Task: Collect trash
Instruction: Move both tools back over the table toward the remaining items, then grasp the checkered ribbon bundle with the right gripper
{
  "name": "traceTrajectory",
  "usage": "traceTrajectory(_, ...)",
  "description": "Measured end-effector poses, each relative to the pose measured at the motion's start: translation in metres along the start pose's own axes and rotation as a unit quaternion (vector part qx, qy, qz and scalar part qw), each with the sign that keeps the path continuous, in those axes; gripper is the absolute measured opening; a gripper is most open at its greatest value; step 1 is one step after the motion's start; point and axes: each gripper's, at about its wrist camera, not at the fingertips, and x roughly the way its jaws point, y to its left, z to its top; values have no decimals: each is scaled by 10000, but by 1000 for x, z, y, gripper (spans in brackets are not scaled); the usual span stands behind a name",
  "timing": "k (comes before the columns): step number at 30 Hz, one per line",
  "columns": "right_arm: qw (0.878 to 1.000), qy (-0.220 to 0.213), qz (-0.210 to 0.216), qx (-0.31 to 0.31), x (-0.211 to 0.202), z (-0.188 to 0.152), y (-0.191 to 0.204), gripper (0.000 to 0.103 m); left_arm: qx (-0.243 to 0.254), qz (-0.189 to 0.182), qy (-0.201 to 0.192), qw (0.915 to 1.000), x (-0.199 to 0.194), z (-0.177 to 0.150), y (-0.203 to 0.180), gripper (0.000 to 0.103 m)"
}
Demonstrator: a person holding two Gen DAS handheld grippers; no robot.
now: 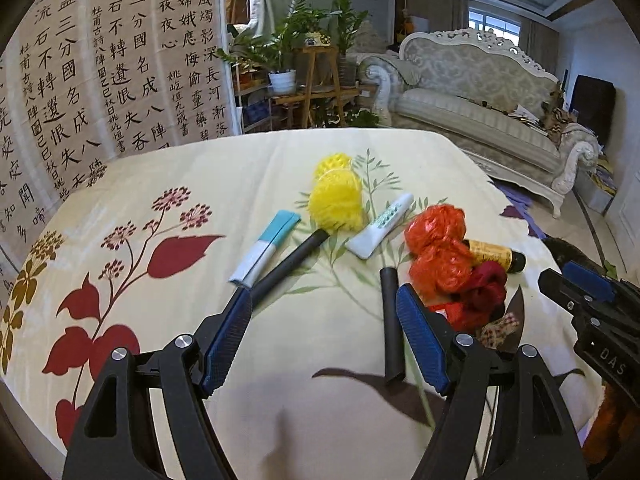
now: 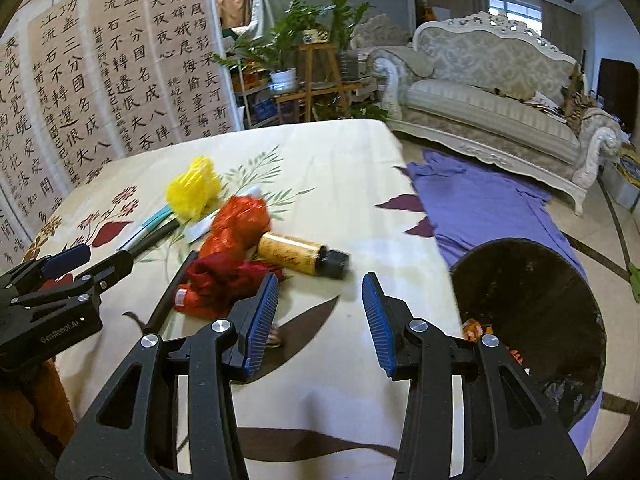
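On the desk (image 1: 248,168) lie two yellow mesh balls (image 1: 335,200), two orange wads (image 1: 436,244), one red cloth (image 2: 224,276), one amber bottle (image 2: 296,254), one white tube (image 1: 380,226) and two black sticks (image 1: 390,320). One black bin (image 2: 532,304) stands beside the desk. The left gripper (image 1: 324,338) has its fingers wide and empty; the right gripper (image 2: 320,322) has its fingers narrower and empty.

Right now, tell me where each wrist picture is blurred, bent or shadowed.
Left wrist view: fisheye bends the calligraphy screen and darkens the corners; the red plastic bag is slightly smeared; a soft shadow lies on the floral tablecloth between the left gripper's fingers.
Right wrist view: the yellow plastic bag and brown bottle look motion-blurred; the black bin's inside is dark.
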Motion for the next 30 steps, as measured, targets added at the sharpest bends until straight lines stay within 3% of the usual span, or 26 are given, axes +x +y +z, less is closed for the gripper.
traceTrajectory(12,9990,402,-193,23,23,-7,1,43,5,-86,117,9999,-2,-15,3,72)
traceTrajectory(30,9969,738,230,-137,9,-36,24,43,-127,83,129,9998,-13,-30,23,72)
